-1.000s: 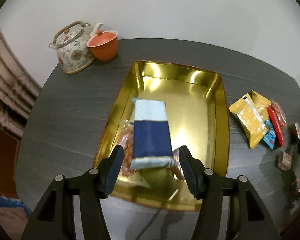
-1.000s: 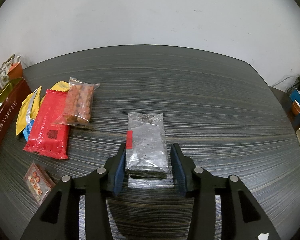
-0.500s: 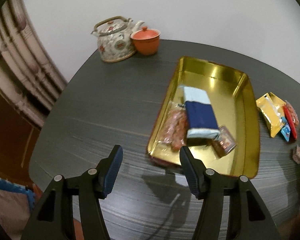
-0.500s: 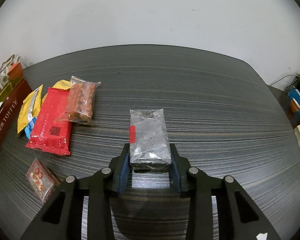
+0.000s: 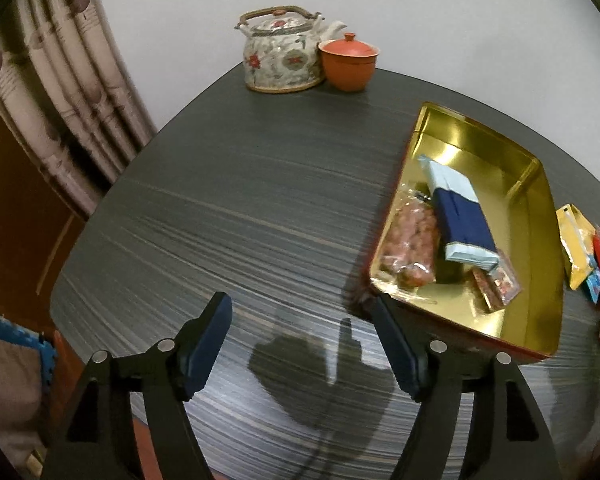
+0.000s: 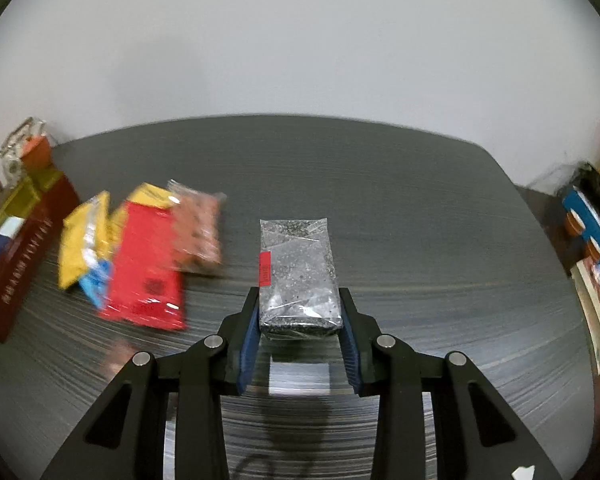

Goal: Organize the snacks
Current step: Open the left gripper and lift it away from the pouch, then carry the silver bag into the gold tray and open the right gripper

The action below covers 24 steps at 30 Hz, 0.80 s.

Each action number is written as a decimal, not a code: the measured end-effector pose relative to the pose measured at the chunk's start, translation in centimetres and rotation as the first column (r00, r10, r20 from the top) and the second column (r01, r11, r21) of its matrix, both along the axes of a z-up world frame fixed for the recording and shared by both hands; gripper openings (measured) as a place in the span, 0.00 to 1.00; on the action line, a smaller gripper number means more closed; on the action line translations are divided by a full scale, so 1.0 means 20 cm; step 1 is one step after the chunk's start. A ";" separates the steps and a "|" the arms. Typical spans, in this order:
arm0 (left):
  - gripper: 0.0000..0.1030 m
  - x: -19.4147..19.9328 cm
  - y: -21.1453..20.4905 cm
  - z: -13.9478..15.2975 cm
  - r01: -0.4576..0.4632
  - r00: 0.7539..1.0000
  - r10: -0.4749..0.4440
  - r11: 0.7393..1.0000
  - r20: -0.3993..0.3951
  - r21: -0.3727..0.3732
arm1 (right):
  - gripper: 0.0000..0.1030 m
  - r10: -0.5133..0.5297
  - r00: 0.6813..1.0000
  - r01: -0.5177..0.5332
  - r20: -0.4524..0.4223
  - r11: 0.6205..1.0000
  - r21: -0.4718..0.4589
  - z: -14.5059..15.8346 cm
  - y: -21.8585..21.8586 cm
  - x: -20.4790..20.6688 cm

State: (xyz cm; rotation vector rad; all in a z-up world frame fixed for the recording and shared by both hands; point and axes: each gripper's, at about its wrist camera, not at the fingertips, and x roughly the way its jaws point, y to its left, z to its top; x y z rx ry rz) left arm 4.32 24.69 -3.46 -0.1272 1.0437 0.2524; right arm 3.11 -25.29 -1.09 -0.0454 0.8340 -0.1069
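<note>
Carrying step: right hand-held gripper (image 6: 299, 334) clamped on grey speckled packet (image 6: 298, 276) above the surface (image 6: 400, 200), left hand-held gripper (image 5: 300, 344) opening, empty; next probably across to gold tray (image 5: 536, 280), release inside.

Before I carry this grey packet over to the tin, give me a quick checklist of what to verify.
1. Right gripper shut on the grey packet, pads on both sides: ok.
2. Packet lifted off the table: cannot tell.
3. Left gripper out of the gold tin, jaws opening, nothing between them: ok.
4. Bare floor left in the tin: ok, at its far end.
5. Red packet and the loose snacks lie apart from the held packet: ok.
</note>
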 end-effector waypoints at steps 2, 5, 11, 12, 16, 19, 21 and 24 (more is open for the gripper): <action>0.72 -0.01 0.01 -0.01 -0.003 1.000 0.003 1.000 0.000 -0.003 | 0.31 0.042 0.999 -0.042 0.002 0.999 0.004 0.04 0.09 0.01; 0.72 -0.01 0.03 0.00 -0.014 1.000 0.014 1.000 0.005 -0.016 | 0.31 0.116 0.993 -0.116 0.005 0.993 -0.002 0.07 0.27 0.03; 0.74 -0.04 0.11 0.06 -0.053 0.998 0.055 0.998 0.038 -0.044 | 0.32 0.273 0.962 -0.273 -0.011 0.962 0.023 0.07 0.66 0.09; 0.74 -0.04 0.13 0.07 -0.068 0.997 0.070 0.997 0.040 -0.047 | 0.32 0.301 0.953 -0.301 -0.021 0.953 0.027 0.06 0.74 0.10; 0.74 -0.05 0.19 0.09 -0.125 0.991 0.127 0.992 0.050 -0.028 | 0.32 0.375 0.926 -0.373 -0.037 0.926 0.053 0.04 0.95 0.17; 0.74 -0.05 0.21 0.08 -0.140 0.989 0.141 0.990 0.038 -0.023 | 0.32 0.423 0.905 -0.421 -0.040 0.906 0.048 0.03 1.11 0.22; 0.74 -0.06 0.22 0.08 -0.149 0.988 0.150 0.988 0.029 -0.043 | 0.32 0.448 0.893 -0.446 -0.049 0.894 0.044 0.02 1.21 0.26; 0.74 -0.06 0.24 0.08 -0.153 0.987 0.155 0.987 0.034 -0.050 | 0.32 0.475 0.877 -0.475 -0.072 0.880 0.023 0.01 1.34 0.32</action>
